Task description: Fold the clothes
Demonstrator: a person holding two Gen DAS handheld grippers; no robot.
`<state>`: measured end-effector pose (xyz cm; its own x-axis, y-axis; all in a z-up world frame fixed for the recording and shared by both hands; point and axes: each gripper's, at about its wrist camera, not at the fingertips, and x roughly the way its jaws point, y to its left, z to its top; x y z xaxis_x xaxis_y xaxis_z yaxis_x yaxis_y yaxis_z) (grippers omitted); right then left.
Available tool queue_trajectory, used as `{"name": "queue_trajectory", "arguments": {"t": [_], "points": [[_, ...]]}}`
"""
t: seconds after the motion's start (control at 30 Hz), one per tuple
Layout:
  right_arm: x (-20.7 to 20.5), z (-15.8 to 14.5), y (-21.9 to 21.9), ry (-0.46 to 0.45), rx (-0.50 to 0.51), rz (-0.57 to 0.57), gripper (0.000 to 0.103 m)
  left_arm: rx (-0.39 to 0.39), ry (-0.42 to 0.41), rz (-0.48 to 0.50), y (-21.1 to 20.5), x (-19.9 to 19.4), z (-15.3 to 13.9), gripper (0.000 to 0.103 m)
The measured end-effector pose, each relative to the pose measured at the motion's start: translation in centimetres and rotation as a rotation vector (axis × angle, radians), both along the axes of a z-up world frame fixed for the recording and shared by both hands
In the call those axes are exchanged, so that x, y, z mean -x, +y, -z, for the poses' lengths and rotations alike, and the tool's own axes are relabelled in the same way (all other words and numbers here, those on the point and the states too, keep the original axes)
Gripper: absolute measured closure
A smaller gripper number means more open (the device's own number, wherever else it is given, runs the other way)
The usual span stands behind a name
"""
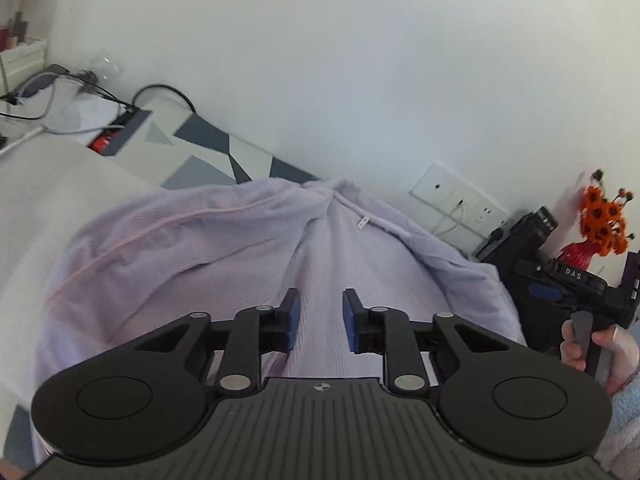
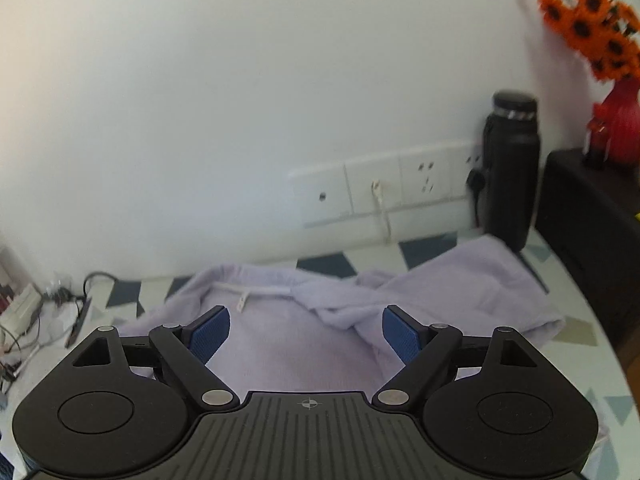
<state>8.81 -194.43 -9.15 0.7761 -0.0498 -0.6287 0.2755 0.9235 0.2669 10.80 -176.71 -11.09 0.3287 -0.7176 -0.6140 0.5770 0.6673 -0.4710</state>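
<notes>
A pale lilac garment (image 1: 200, 248) lies spread and rumpled on a patterned tablecloth (image 1: 208, 148), its collar and small white label (image 1: 363, 222) toward the wall. My left gripper (image 1: 320, 320) hovers over the garment's middle, its blue pads a narrow gap apart with nothing pinched between them. In the right wrist view the same garment (image 2: 460, 292) shows its collar (image 2: 248, 292) at the far side and a bunched fold on the right. My right gripper (image 2: 306, 336) stands wide open above it, empty. A hand (image 1: 616, 348) holding that gripper shows at the left view's right edge.
A black bottle (image 2: 510, 172) stands by the wall sockets (image 2: 384, 188), touching the garment's far right corner. A red vase of orange flowers (image 2: 620, 128) sits on a black box (image 2: 592, 208). Cables and a power strip (image 2: 60, 300) crowd the far left. A white padded surface (image 1: 60, 184) lies left.
</notes>
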Motion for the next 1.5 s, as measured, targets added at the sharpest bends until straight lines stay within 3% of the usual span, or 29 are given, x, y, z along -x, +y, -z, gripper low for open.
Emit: {"name": "queue_trajectory", "arguments": {"t": [0.13, 0.27, 0.4, 0.5, 0.6, 0.67, 0.83, 0.97, 1.1, 1.13, 1.17, 1.2, 1.23, 1.37, 1.43, 1.5], "points": [[-5.1, 7.1, 0.5, 0.122, 0.015, -0.044, 0.022, -0.121, 0.057, 0.061, -7.6, -3.5, 5.3, 0.091], [-8.0, 12.0, -0.3, 0.187, 0.052, -0.029, 0.022, -0.277, 0.073, 0.020, -10.0, -5.0, 8.5, 0.091], [-8.7, 14.2, -1.2, 0.202, 0.054, -0.039, 0.021, -0.438, 0.021, 0.058, -10.4, -5.6, 10.2, 0.093], [-8.9, 14.8, -1.5, 0.195, 0.067, -0.088, 0.011, -0.448, 0.030, 0.076, -10.4, -6.9, 10.4, 0.096], [-9.1, 15.0, -1.4, 0.192, 0.122, -0.118, 0.014, -0.625, -0.147, 0.104, -11.4, -7.1, 10.4, 0.095], [-9.3, 15.3, -1.6, 0.199, 0.180, -0.098, 0.020, -0.640, -0.183, 0.113, -10.8, -7.8, 10.4, 0.094], [-10.1, 16.0, -2.5, 0.195, 0.287, -0.049, 0.023, -0.631, -0.143, 0.037, -10.9, -8.8, 10.2, 0.093], [-9.8, 15.2, -2.4, 0.182, 0.249, -0.056, 0.021, -0.637, -0.185, 0.078, -12.1, -7.0, 9.2, 0.093], [-8.2, 13.7, -0.6, 0.122, 0.216, -0.062, 0.016, -0.532, -0.266, 0.131, -14.2, -5.1, 6.9, 0.091], [-7.9, 13.5, -0.1, 0.113, 0.205, -0.070, 0.016, -0.506, -0.277, 0.154, -15.0, -4.8, 6.7, 0.084], [-7.9, 13.6, 0.5, 0.111, 0.206, -0.077, 0.016, -0.489, -0.282, 0.180, -15.8, -4.8, 6.7, 0.078], [-8.1, 13.8, 0.8, 0.109, 0.214, -0.071, 0.016, -0.496, -0.289, 0.195, -16.8, -5.0, 7.2, 0.064], [-8.4, 14.1, 1.2, 0.107, 0.222, -0.065, 0.016, -0.505, -0.295, 0.208, -17.8, -5.1, 7.7, 0.062], [-10.6, 15.9, 0.1, 0.134, 0.275, 0.051, 0.016, -0.578, -0.280, 0.156, -19.6, -6.9, 11.0, 0.062], [-11.9, 16.8, -1.1, 0.156, 0.278, 0.077, 0.015, -0.576, -0.289, 0.134, -19.9, -7.4, 11.5, 0.062], [-13.3, 17.5, -1.7, 0.169, 0.297, 0.080, 0.007, -0.569, -0.309, 0.122, -20.4, -8.1, 11.7, 0.062]]}}
